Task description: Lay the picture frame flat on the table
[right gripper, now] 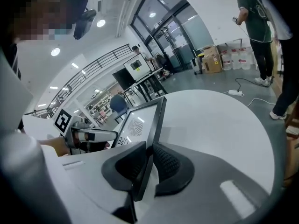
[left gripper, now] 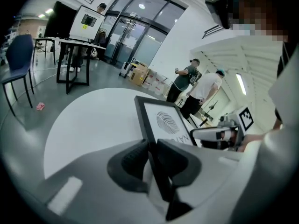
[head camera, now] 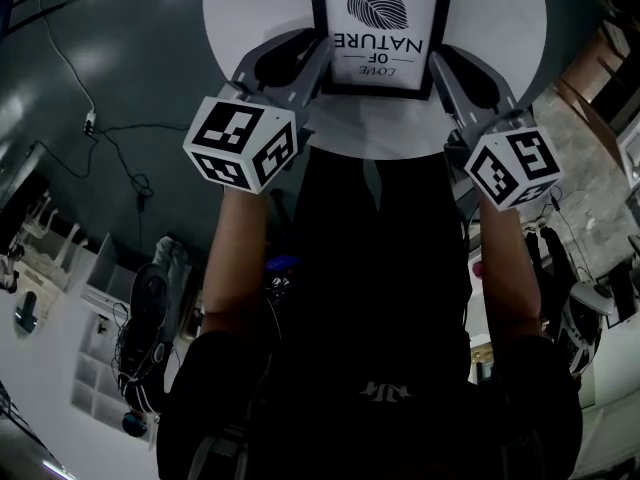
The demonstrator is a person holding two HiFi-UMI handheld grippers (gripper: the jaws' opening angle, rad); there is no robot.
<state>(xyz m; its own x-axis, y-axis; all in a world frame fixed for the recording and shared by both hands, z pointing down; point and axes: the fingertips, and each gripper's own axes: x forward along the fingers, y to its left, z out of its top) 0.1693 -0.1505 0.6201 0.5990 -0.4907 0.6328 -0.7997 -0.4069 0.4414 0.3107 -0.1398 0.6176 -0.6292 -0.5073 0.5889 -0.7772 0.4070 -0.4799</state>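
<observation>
- While I look down through the head view, the frame [head camera: 380, 30] sits over the near part of the round white table [head camera: 255, 8]. Its leaf print faces up at me, with the lettering upside down.
- Left gripper [head camera: 312, 56]: jaws narrow, clamped on the frame's left edge near its near corner. In the left gripper view the black rim is pinched between both pads.
- Right gripper [head camera: 448, 68]: jaws narrow, clamped likewise on the frame's right edge.
- Frame attitude: in both gripper views it looks tilted rather than flat. I cannot tell whether its far edge touches the table.
- Marker cubes [head camera: 243, 141]: one at the near end of each gripper.
- Background: people [left gripper: 196, 85] stand well beyond the table.
</observation>
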